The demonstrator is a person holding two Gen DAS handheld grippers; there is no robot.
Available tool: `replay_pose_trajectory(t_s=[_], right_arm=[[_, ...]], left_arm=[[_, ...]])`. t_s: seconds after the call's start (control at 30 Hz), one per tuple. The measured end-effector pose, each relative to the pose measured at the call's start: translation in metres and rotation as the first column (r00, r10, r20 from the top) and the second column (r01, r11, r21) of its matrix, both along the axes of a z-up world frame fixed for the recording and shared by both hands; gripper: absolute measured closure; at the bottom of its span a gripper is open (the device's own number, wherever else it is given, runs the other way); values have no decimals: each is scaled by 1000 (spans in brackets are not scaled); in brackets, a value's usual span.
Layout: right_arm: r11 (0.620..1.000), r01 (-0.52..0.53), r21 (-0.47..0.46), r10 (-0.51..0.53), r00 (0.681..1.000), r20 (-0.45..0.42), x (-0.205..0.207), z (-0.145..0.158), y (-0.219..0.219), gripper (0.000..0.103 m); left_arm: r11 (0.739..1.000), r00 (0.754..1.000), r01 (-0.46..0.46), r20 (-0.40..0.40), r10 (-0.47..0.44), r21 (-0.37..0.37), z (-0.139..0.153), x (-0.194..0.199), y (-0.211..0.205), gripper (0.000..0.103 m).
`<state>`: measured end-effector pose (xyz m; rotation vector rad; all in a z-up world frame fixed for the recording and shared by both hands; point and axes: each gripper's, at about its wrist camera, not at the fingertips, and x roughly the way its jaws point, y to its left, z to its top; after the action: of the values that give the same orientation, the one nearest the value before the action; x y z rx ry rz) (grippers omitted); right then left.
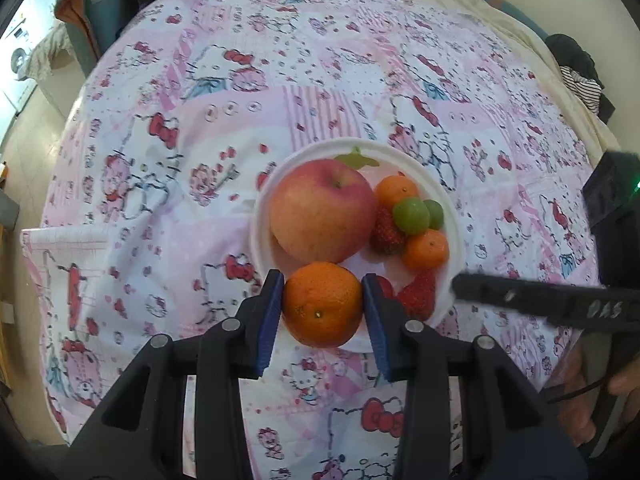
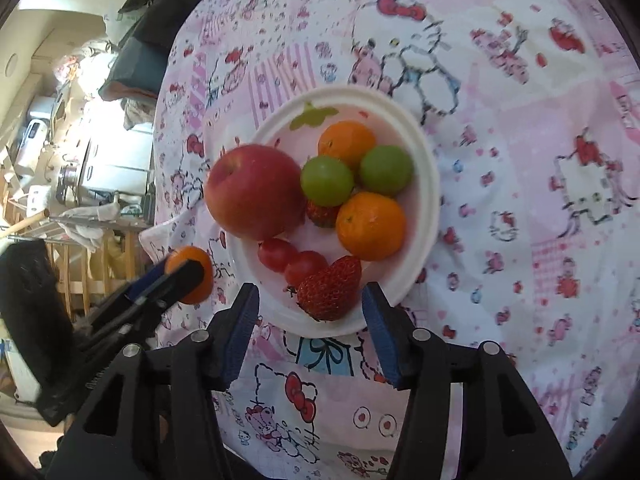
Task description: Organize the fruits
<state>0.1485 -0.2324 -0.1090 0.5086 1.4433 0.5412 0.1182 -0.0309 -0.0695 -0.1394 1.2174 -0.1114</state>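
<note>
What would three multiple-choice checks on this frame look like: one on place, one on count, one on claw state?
1. Where is the apple?
A. On the white plate
B. On the cloth beside the plate
C. In the right claw

2. How many green fruits lie on the plate?
A. One
B. Two
C. Four

3. What is the left claw doing?
A. Open and holding nothing
B. Shut on a strawberry
C. Shut on the large orange

Answers:
1 A: the apple sits inside the plate's rim in both views.
2 B: the right wrist view shows two green fruits side by side.
3 C: in the left wrist view both blue pads press the orange's sides; the right claw is open, its fingers either side of a strawberry.
</note>
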Motion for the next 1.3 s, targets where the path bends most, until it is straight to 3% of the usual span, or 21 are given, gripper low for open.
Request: replay_pose_trajectory(t_s=[0.2,0.37,0.6,0.67,0.73,0.77,0.8,0.83,1.03,1.2,1.3], right_arm=[[992,128,-20,-125,988,91,-4,25,-40,35],[988,154,-32,-149,982,115,-8,31,-58,35],[987,159,-30,-155,982,112,-8,29,-68,35],[987,157,-33,-152,982,114,-10,29,-70,35],[987,160,-26,-156,982,111,-10,28,-73,35],[987,160,-22,-157,982,109,-10,28,-72,35],[988,155,-18,-152,982,110,-10,29,-71,35],[989,148,-17,-145,983,112,-10,29,-68,35],[990,131,-43,-121,976,183,-12,48,-60,35],[994,83,-68,-59,952,301,-24,74,-43,35],[991,91,-101,-48,930,365,-35,88,-36,23]], left_arm=[[998,999,48,-13,-48,-38,-13,7,-26,67],[996,997,65,-48,-67,-56,-27,16,-49,66],[998,997,67,-28,-67,6,-31,27,-61,65],[998,998,60,-25,-60,6,-30,27,-60,58],[999,999,48,-15,-48,-4,-28,26,-57,36],[999,999,41,-9,-41,-2,-25,24,-56,30],[999,999,32,3,-32,16,-22,23,-56,20],[999,999,28,15,-28,40,-19,21,-56,17],[997,993,17,112,-25,74,11,4,-50,17],[999,973,-22,231,10,48,46,-11,-32,17],[999,960,-35,279,22,41,64,-18,-22,17]])
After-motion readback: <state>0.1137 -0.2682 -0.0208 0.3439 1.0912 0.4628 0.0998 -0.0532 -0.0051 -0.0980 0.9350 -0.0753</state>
